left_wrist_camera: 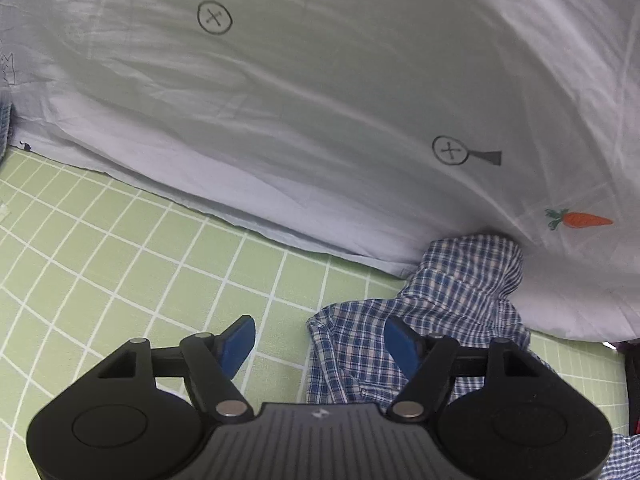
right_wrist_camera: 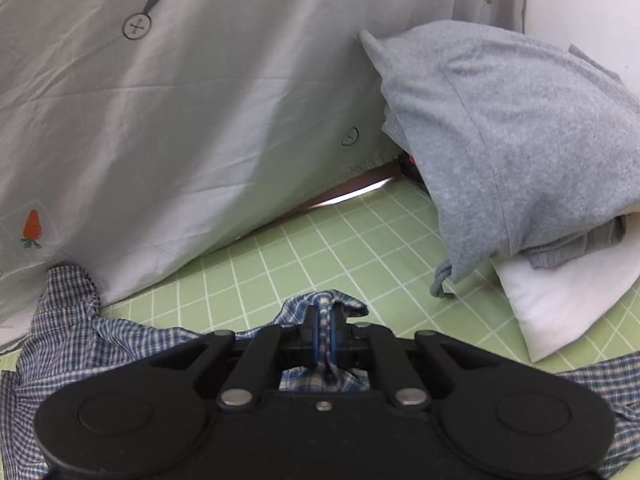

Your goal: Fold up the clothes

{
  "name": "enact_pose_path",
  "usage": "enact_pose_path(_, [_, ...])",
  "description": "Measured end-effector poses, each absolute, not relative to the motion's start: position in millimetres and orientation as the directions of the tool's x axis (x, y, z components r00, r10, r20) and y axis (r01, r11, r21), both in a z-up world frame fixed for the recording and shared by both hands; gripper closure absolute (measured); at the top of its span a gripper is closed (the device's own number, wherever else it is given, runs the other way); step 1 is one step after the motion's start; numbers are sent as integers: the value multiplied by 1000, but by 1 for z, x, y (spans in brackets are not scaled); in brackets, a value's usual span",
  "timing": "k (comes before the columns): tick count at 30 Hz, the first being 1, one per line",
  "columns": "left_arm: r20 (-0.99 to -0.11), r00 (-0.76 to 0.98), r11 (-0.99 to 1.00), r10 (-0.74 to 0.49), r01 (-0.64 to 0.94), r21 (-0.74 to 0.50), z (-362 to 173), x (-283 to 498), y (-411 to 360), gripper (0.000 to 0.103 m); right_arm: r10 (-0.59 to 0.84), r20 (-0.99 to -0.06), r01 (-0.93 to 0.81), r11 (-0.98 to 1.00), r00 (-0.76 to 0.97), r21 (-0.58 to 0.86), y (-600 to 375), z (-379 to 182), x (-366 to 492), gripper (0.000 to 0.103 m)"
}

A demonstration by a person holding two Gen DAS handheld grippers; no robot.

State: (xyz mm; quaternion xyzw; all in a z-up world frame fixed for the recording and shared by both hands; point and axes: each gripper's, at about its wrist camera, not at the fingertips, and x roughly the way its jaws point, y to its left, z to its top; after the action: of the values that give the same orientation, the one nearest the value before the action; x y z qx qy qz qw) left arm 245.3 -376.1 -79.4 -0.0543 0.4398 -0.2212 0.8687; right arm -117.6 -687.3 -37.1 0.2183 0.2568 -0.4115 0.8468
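Here: green grid mat (left_wrist_camera: 120, 248) | pale sheet (left_wrist_camera: 320, 100) behind | left tongs (left_wrist_camera: 320, 346) agape | right tongs (right_wrist_camera: 325, 334) clamp plaid shirt (right_wrist_camera: 100, 344)

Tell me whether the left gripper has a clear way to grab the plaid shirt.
Probably yes: the left gripper is open, the plaid shirt lies just ahead on the green mat, and nothing sits between them.

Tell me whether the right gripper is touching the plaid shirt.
Touching. The right wrist view shows the right gripper with its blue fingers shut on a fold of the blue plaid shirt, cloth bunched between them.
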Motion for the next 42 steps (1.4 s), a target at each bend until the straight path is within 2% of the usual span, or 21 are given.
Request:
enact_pose_path(4, [-741, 517, 899, -428, 330, -289, -60, 206, -358, 18, -553, -556, 724, 676, 620, 135, -654, -12, -117, 97])
enact_pose_path(10, [-762, 490, 901, -423, 315, -298, -45, 110, -312, 17, -465, -521, 560, 828, 716, 30, -556, 13, -123, 97])
enact_pose_path(15, [-804, 449, 913, -390, 306, -271, -55, 40, -279, 17, -366, -576, 418, 907, 731, -46, -453, -2, -137, 98])
enact_pose_path(20, [-838, 420, 925, -350, 297, -237, -68, -19, -261, 17, -253, -682, 334, 942, 687, -12, -379, -38, -157, 96])
enact_pose_path(21, [-843, 416, 928, -340, 293, -229, -71, -30, -257, 17, -234, -700, 333, 943, 674, 6, -369, -45, -162, 89])
enact_pose_path(22, [-849, 414, 932, -330, 288, -221, -74, -39, -255, 17, -223, -709, 344, 938, 669, 30, -363, -49, -169, 76])
enact_pose_path(23, [-854, 412, 935, -319, 282, -213, -77, -48, -252, 17, -215, -712, 360, 931, 669, 56, -359, -52, -177, 67])
enact_pose_path(24, [-858, 409, 937, -311, 284, -205, -79, -57, -250, 17, -207, -714, 375, 923, 668, 83, -355, -55, -186, 63])
enact_pose_path(26, [-865, 405, 939, -297, 290, -187, -84, -74, -247, 17, -236, -716, 429, 898, 657, 98, -352, -57, -205, 33])
enact_pose_path(28, [-873, 392, 937, -291, 303, -176, -86, -86, -246, 17, -282, -717, 489, 867, 637, 94, -353, -58, -223, 19])
enact_pose_path(29, [-877, 384, 935, -288, 310, -171, -87, -92, -246, 17, -314, -718, 522, 849, 621, 80, -354, -58, -231, 18])
enact_pose_path(30, [-878, 381, 930, -290, 327, -166, -87, -97, -247, 16, -338, -717, 554, 829, 609, 80, -356, -57, -237, 13])
enact_pose_path(31, [-878, 378, 924, -294, 346, -160, -86, -103, -248, 14, -357, -715, 585, 806, 600, 88, -359, -56, -244, 0])
enact_pose_path(36, [-875, 370, 884, -313, 451, -125, -83, -117, -261, 8, -436, -717, 695, 714, 543, 92, -359, -57, -269, 0])
enact_pose_path(42, [-883, 333, 853, -330, 505, -128, -80, -116, -287, 7, -486, -756, 767, 640, 438, 33, -359, -55, -288, 0])
